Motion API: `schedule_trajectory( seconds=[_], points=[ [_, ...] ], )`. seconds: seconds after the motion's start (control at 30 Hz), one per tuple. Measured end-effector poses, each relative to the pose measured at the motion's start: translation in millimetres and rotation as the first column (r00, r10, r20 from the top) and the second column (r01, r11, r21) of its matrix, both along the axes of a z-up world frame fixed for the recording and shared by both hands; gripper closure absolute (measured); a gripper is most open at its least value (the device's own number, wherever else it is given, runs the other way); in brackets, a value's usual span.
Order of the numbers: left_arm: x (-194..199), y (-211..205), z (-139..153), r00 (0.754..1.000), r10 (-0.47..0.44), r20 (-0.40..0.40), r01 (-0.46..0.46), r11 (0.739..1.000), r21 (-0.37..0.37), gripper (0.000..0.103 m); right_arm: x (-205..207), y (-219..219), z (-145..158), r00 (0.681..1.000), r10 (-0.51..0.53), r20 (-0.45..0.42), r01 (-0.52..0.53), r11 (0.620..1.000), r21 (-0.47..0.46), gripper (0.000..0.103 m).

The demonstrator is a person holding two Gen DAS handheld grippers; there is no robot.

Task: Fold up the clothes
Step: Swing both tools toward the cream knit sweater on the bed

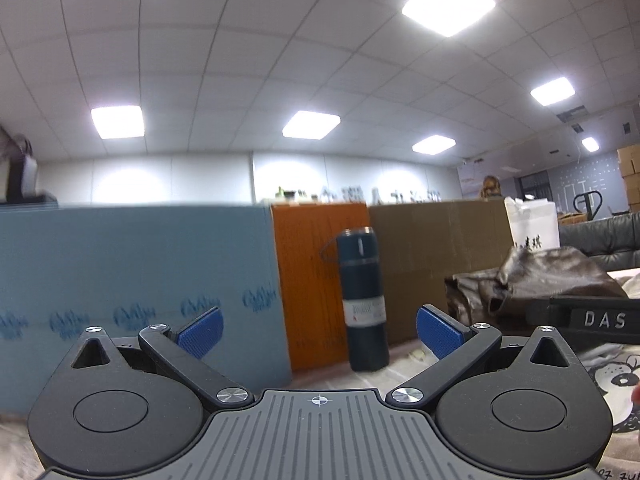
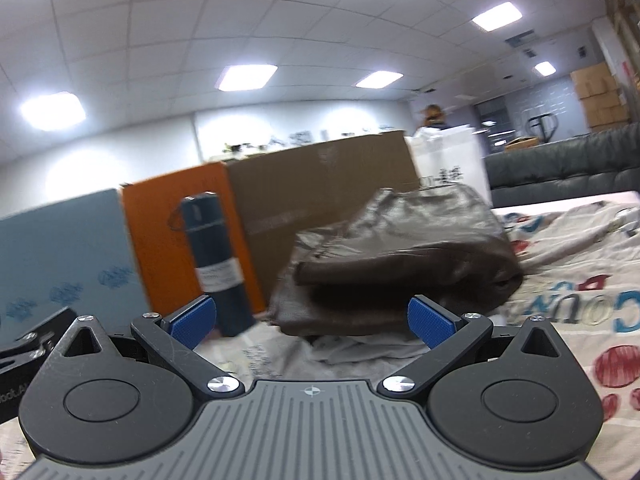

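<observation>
A dark brown garment (image 2: 396, 256) lies in a loose heap on the printed cloth-covered surface (image 2: 568, 304), just ahead of my right gripper (image 2: 312, 322), which is open and empty with its blue pads wide apart. A pale cloth (image 2: 360, 350) lies under the heap's near edge. In the left wrist view the same brown garment (image 1: 536, 280) sits at the right, beyond and to the right of my left gripper (image 1: 320, 332), which is open and empty. The right gripper's black body (image 1: 596, 318) shows at the right of the left view.
A dark teal flask (image 1: 362, 300) stands upright ahead of the left gripper; it also shows in the right wrist view (image 2: 218, 268). Behind it stand a blue board (image 1: 132, 280), an orange box (image 1: 316, 280) and a brown cardboard box (image 1: 436, 256). A dark sofa (image 2: 560, 168) is at the far right.
</observation>
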State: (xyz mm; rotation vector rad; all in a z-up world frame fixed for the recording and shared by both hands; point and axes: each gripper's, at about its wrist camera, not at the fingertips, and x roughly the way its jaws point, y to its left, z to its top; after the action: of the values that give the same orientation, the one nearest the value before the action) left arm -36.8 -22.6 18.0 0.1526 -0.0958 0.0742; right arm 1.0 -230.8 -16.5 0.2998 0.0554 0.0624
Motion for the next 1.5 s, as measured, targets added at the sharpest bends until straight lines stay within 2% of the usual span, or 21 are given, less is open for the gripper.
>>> schedule_trajectory(
  seconds=[0.23,0.47,0.53,0.6,0.7,0.77,0.87,0.97,1.03,1.07,1.1,1.17,1.2,1.23,1.27,1.37,1.5],
  points=[
    [-31.8,14.1,12.2,0.995,0.097,0.023,-0.098,0.995,0.017,0.0,-17.6,2.0,3.4,0.989,0.107,0.106,-0.11,0.993,0.031,0.0],
    [-87.7,42.8,26.4,0.972,0.211,0.102,-0.221,0.97,0.097,0.0,-40.2,19.7,15.2,0.959,0.256,0.125,-0.256,0.967,-0.013,0.0],
    [-106.4,55.9,30.7,0.962,0.245,0.117,-0.259,0.958,0.124,0.0,-52.0,32.2,23.8,0.941,0.314,0.129,-0.312,0.949,-0.039,0.0],
    [-125.1,69.5,35.1,0.952,0.279,0.129,-0.296,0.943,0.15,0.0,-62.1,45.7,33.9,0.913,0.394,0.109,-0.395,0.919,-0.011,0.0],
    [-153.1,89.8,41.6,0.933,0.327,0.148,-0.351,0.917,0.187,0.0,-72.0,73.8,48.4,0.839,0.539,0.069,-0.542,0.84,0.025,0.0],
    [-171.2,108.3,45.8,0.906,0.39,0.163,-0.418,0.883,0.214,0.0,-79.1,95.4,56.8,0.784,0.618,0.051,-0.62,0.784,0.022,0.0],
    [-200.5,141.6,56.4,0.848,0.496,0.188,-0.529,0.815,0.236,0.0,-86.0,132.5,66.5,0.703,0.71,0.029,-0.711,0.703,0.008,0.0],
    [-227.0,171.5,69.0,0.772,0.595,0.222,-0.636,0.724,0.267,0.0,-87.9,168.5,73.5,0.622,0.783,0.005,-0.783,0.622,0.027,0.0],
    [-243.1,188.7,75.6,0.718,0.654,0.238,-0.695,0.659,0.289,0.0,-82.8,192.3,74.5,0.582,0.812,-0.033,-0.81,0.583,0.062,0.0],
    [-249.3,198.3,78.0,0.695,0.68,0.234,-0.717,0.635,0.287,0.0,-80.3,204.8,74.7,0.56,0.826,-0.056,-0.822,0.563,0.079,0.0],
    [-254.7,208.6,80.1,0.674,0.704,0.223,-0.736,0.616,0.28,0.0,-74.8,218.6,74.4,0.536,0.84,-0.083,-0.835,0.542,0.094,0.0],
    [-262.0,228.7,79.9,0.645,0.741,0.185,-0.759,0.597,0.259,0.0,-66.4,244.2,72.7,0.488,0.862,-0.135,-0.853,0.504,0.134,0.001],
    [-263.2,237.4,77.1,0.639,0.753,0.158,-0.764,0.596,0.248,0.0,-62.8,255.2,70.0,0.465,0.871,-0.161,-0.858,0.488,0.161,0.001],
    [-263.1,245.1,72.3,0.644,0.757,0.117,-0.758,0.608,0.237,0.0,-59.3,265.7,66.7,0.441,0.878,-0.186,-0.861,0.472,0.19,0.002],
    [-260.4,252.1,66.6,0.659,0.75,0.063,-0.741,0.632,0.228,0.0,-55.1,276.9,63.0,0.412,0.887,-0.209,-0.863,0.453,0.222,0.002],
    [-230.9,266.7,40.6,0.697,0.707,-0.12,-0.661,0.697,0.278,0.0,-42.8,309.3,51.7,0.324,0.908,-0.266,-0.863,0.399,0.311,0.002],
    [-184.0,285.2,8.6,0.702,0.645,-0.302,-0.55,0.76,0.346,0.0,-33.0,344.8,38.9,0.232,0.923,-0.308,-0.858,0.343,0.382,0.002]
  ],
)
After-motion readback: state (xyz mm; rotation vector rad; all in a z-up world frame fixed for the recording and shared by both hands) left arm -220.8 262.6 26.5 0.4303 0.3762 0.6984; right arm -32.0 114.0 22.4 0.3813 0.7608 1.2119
